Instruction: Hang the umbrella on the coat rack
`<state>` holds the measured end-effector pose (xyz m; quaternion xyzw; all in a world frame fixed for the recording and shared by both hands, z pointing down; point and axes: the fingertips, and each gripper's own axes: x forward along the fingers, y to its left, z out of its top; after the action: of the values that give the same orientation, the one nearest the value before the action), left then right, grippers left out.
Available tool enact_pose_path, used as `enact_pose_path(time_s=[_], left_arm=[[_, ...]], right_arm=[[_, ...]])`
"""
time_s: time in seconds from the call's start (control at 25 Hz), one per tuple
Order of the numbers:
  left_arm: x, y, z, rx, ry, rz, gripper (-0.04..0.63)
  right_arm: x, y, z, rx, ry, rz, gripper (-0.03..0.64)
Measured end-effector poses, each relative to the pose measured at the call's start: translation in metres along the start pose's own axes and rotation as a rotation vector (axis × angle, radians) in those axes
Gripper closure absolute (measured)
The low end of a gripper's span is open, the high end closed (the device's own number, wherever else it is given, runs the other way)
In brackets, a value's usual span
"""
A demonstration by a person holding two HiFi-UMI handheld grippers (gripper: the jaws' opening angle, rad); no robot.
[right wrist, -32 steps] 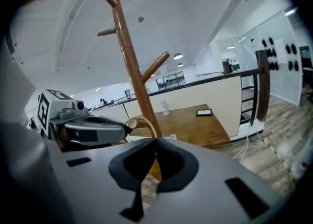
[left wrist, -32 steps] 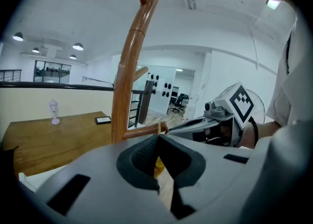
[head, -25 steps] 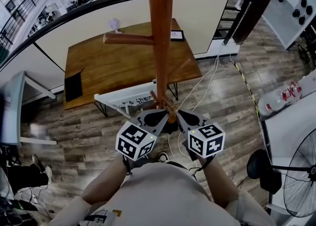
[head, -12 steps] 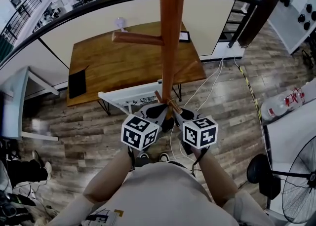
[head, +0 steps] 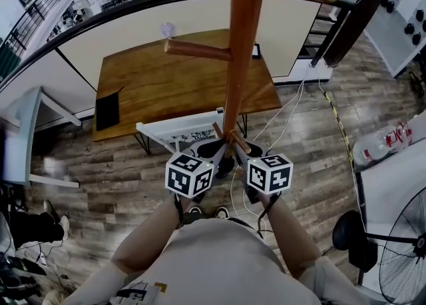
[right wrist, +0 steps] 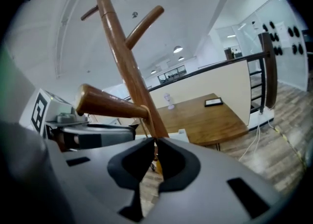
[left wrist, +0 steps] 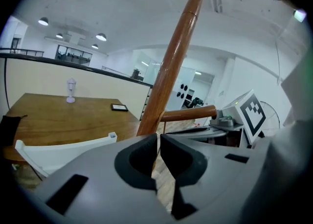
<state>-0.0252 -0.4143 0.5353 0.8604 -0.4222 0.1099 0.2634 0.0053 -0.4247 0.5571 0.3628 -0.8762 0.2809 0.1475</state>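
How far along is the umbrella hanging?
Done: a thin tan loop sits over the round wooden peg of the brown wooden coat rack. In hand: the right gripper has its jaws shut on that loop; the left gripper is shut too. Left: release, withdraw. The umbrella itself is hidden.

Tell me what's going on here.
A person holds both grippers low against the coat rack, by its short lower pegs. A thin cord is looped over one peg and runs down into the right gripper, whose jaws are shut on it. The left gripper has its jaws together with nothing visible between them. The umbrella itself can't be made out.
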Motion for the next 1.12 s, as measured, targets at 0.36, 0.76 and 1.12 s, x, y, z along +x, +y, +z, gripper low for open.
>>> enact_pose_path(time_s=[0.36,0.76,1.12], left_arm=[[-0.036,-0.002,0.023,0.080,-0.054,0.021,0.577],[-0.106,-0.021,0.113,0.236,-0.234,0.039,0.586],[-0.184,-0.048,0.178,0.389,-0.392,0.054,0.586]], right_arm=[[-0.052,-0.019,0.047,0.004,-0.126,-0.089,0.592],[-0.143,0.036,0.138,-0.256,-0.364,-0.204,0.612],[-0.203,0.127,0.182,-0.380,-0.530,-0.161,0.612]])
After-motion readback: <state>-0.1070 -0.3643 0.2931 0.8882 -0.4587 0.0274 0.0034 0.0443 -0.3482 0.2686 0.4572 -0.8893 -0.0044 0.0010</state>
